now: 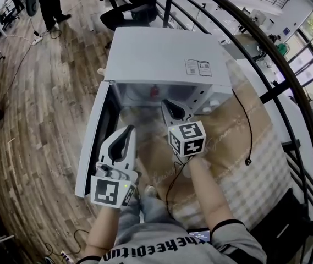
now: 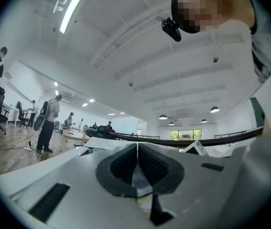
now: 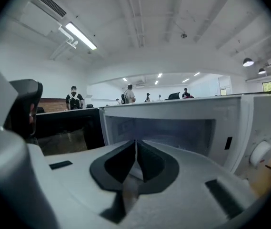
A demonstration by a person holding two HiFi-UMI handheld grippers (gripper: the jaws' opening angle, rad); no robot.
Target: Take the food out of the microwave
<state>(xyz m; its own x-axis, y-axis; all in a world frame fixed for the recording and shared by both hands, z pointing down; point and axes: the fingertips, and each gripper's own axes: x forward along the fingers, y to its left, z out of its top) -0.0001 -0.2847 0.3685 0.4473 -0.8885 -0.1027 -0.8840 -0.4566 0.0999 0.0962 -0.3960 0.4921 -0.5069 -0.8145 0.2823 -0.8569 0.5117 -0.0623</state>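
A white microwave [image 1: 162, 54] stands on the table with its door [image 1: 93, 142] swung open to the left. Its pale, hazy cavity [image 3: 173, 123] fills the right gripper view, and I cannot make out any food inside. My right gripper [image 1: 165, 102] is in front of the opening and points into it. Its jaws [image 3: 135, 144] meet at the tips with nothing between them. My left gripper [image 1: 128, 128] hangs lower left, beside the open door. Its jaws [image 2: 137, 147] are closed and empty.
The microwave's knobs [image 1: 214, 102] are on its right front. A beige patterned cloth [image 1: 244, 147] covers the table, with a black cable [image 1: 247, 131] lying across it. A black railing [image 1: 288, 81] curves along the right. Wooden floor [image 1: 35, 109] lies to the left, with people standing far off.
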